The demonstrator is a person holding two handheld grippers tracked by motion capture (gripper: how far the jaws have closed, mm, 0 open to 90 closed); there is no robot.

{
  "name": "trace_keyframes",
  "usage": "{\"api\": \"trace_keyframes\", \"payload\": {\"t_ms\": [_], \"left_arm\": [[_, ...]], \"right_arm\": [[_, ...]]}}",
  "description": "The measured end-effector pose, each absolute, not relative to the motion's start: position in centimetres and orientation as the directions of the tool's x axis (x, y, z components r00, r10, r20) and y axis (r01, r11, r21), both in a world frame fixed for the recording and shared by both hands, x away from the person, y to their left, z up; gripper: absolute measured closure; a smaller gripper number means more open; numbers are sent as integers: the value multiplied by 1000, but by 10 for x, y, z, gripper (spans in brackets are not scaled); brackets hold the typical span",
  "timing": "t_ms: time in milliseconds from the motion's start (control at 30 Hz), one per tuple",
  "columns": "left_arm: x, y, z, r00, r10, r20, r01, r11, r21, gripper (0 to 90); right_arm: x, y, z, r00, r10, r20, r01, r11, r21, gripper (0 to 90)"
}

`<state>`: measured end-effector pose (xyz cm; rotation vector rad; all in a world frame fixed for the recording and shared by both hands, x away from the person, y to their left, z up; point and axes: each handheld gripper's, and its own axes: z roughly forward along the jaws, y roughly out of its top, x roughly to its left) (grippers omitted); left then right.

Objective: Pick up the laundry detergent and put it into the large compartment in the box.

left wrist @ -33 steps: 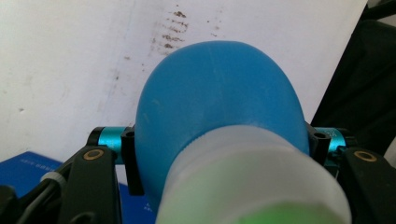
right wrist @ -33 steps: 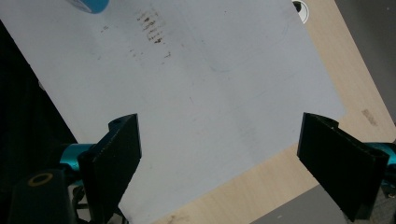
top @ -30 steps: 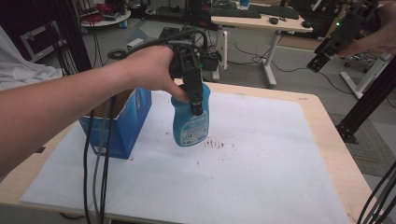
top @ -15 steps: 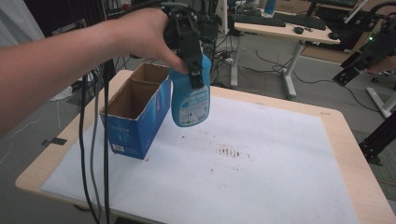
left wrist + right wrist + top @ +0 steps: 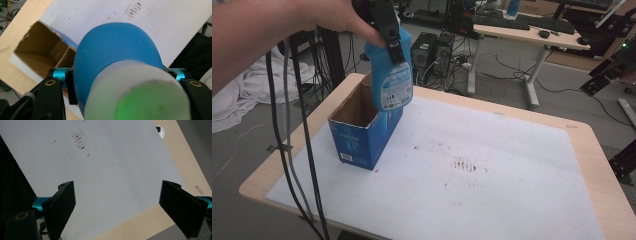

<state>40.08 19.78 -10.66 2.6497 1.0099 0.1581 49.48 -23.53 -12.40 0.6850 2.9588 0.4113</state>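
Note:
A blue bottle (image 5: 388, 75) with a white label hangs neck-up over the open top of a blue cardboard box (image 5: 362, 137). My left gripper (image 5: 391, 37) is shut on the bottle's upper part, held by a hand at the top left. In the left gripper view the bottle's blue body (image 5: 117, 50) and white cap sit between the jaws of the left gripper (image 5: 122, 80), with the box's brown inside (image 5: 40, 50) below. My right gripper (image 5: 117, 187) is open and empty above the white mat (image 5: 105, 157). It is also at the right edge of the high view, where the right gripper (image 5: 601, 79) is raised.
The box stands at the left end of a white mat (image 5: 512, 190) on a wooden table (image 5: 594, 145). Dark stains (image 5: 464, 165) mark the mat's middle. Black cables (image 5: 287, 125) hang from the left hand past the table's left edge. A desk (image 5: 522, 30) stands behind.
My left gripper has carried the bottle up and to the left, from above the mat to over the box's opening. The right gripper has stayed raised at the right.

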Motion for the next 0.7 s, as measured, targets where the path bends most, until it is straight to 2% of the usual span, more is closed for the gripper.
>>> {"api": "trace_keyframes", "payload": {"t_ms": [367, 700], "left_arm": [[410, 246, -113, 526, 850, -23, 813, -495, 308, 375], [412, 258, -138, 524, 852, -27, 822, -497, 279, 376]], "right_arm": [[495, -236, -124, -897, 441, -16, 420, 865, 275, 130], [496, -234, -125, -895, 445, -12, 426, 864, 267, 130]]}}
